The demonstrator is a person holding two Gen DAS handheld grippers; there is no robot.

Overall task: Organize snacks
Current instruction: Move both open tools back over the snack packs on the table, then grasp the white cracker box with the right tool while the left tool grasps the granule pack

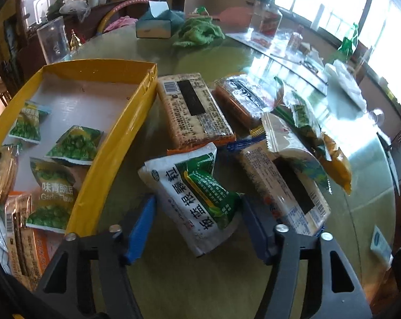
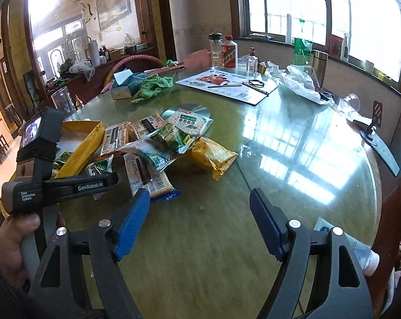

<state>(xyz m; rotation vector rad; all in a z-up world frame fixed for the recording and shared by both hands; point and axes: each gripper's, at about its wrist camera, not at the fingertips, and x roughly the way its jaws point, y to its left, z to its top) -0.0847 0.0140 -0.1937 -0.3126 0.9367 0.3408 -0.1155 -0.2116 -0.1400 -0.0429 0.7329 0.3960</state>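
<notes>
A white-and-green cracker packet (image 1: 192,199) lies on the glass table between the blue fingers of my left gripper (image 1: 198,204). Both pads touch its sides and its green edge is crumpled, so the gripper is shut on it. Just left stands a yellow tray (image 1: 115,138) holding several green pea packets (image 1: 75,146). Beyond the held packet sits a pile of cracker packs (image 1: 195,109), an orange pack (image 1: 243,101) and a yellow bag (image 1: 336,159). My right gripper (image 2: 200,196) hovers open over bare table, nothing between its fingers. The left gripper (image 2: 67,183) and the pile (image 2: 174,133) lie ahead of it to the left.
At the far side stand a tissue box (image 2: 123,85), a green cloth (image 2: 152,86), bottles (image 2: 228,51), a printed sheet (image 2: 227,82) and a white plastic bag (image 2: 301,82). A white tube (image 2: 360,252) lies near the table edge at the right. A hand (image 2: 11,242) grips the left handle.
</notes>
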